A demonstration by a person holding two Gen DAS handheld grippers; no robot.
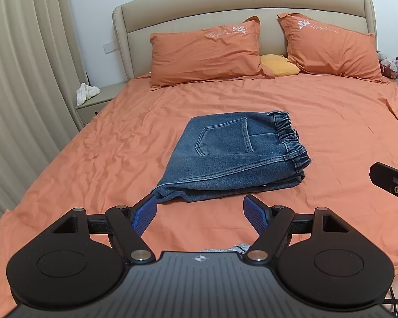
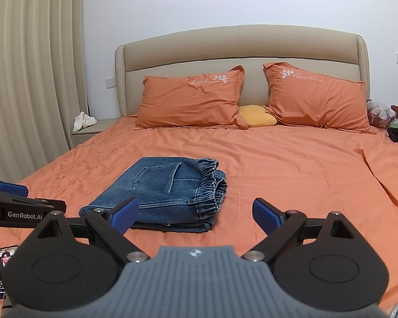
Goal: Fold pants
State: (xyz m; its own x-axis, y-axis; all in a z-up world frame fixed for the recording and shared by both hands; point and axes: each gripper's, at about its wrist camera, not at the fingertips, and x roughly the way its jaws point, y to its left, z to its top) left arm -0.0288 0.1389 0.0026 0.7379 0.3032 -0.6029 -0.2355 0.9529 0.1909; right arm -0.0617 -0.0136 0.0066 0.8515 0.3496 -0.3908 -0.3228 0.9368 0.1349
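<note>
1. A pair of blue denim pants (image 1: pixel 233 156) lies folded into a compact stack of several layers in the middle of a bed. A back pocket faces up, and the gathered elastic waistband (image 1: pixel 291 137) runs along the stack's right edge.
2. The stack looks neat, with its edges roughly lined up, so the folding appears finished or very nearly so. At most a little squaring of the near left corner, which pokes out slightly, seems left.
3. The left gripper (image 1: pixel 199 213) hovers just short of the near edge of the pants, its blue-padded jaws spread wide and holding nothing.
4. The right gripper (image 2: pixel 196 216) also sits back from the pants with jaws apart and empty.
5. The pants rest on a wrinkled orange bedsheet (image 1: pixel 92 159).
6. Farther out, two orange pillows (image 1: pixel 207 50) lean on a beige headboard (image 1: pixel 241 2), with a small yellow cushion (image 1: pixel 278 65) between them.
7. A phone (image 2: pixel 4 267) with a lit screen lies at the near left of the bed.
</note>
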